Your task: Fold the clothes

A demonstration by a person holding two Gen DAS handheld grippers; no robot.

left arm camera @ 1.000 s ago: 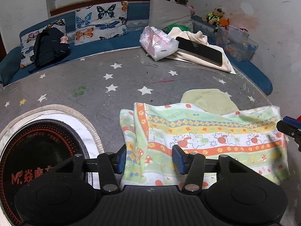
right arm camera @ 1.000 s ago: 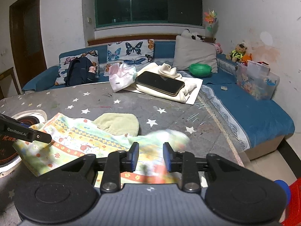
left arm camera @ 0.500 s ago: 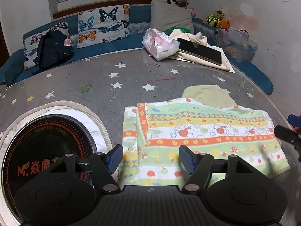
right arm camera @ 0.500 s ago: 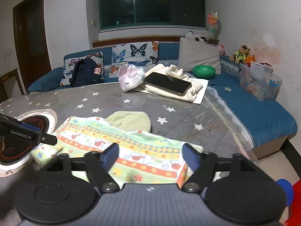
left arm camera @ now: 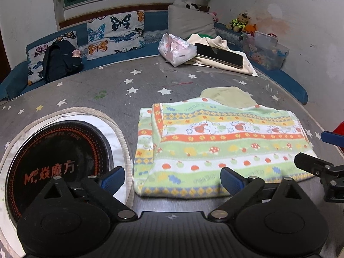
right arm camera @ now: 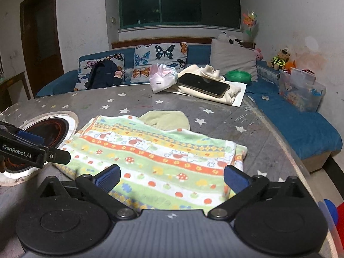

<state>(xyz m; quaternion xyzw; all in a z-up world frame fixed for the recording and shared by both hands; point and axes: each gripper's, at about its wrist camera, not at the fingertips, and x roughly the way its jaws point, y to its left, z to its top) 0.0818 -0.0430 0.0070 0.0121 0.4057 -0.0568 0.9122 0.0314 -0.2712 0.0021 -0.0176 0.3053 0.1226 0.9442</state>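
A striped green, orange and white patterned cloth [left arm camera: 217, 146] [right arm camera: 159, 157] lies folded flat on the grey star-print table [left arm camera: 107, 90] [right arm camera: 133, 105]. A plain pale green cloth [left arm camera: 228, 96] [right arm camera: 165, 119] peeks out from under its far edge. My left gripper [left arm camera: 173, 179] hovers at the cloth's near left edge, jaws still opening wide, nothing pressed between the pads. My right gripper [right arm camera: 172, 177] stands over the cloth's near right part, jaws opening too, pads off the fabric. Each gripper's fingers show in the other's view, at the far right [left arm camera: 311, 164] and far left [right arm camera: 32, 152].
A round black hotplate [left arm camera: 56, 157] [right arm camera: 43, 137] is set in the table on the left. At the far edge lie a white plastic bag [left arm camera: 176, 49], a cream cloth and a dark phone [left arm camera: 219, 56] [right arm camera: 202, 85]. A blue sofa with cushions and a backpack [left arm camera: 60, 62] runs behind.
Both grippers have opened from narrow to wide and let go of the striped cloth, which now lies flat. Both have drawn back towards the near table edge.
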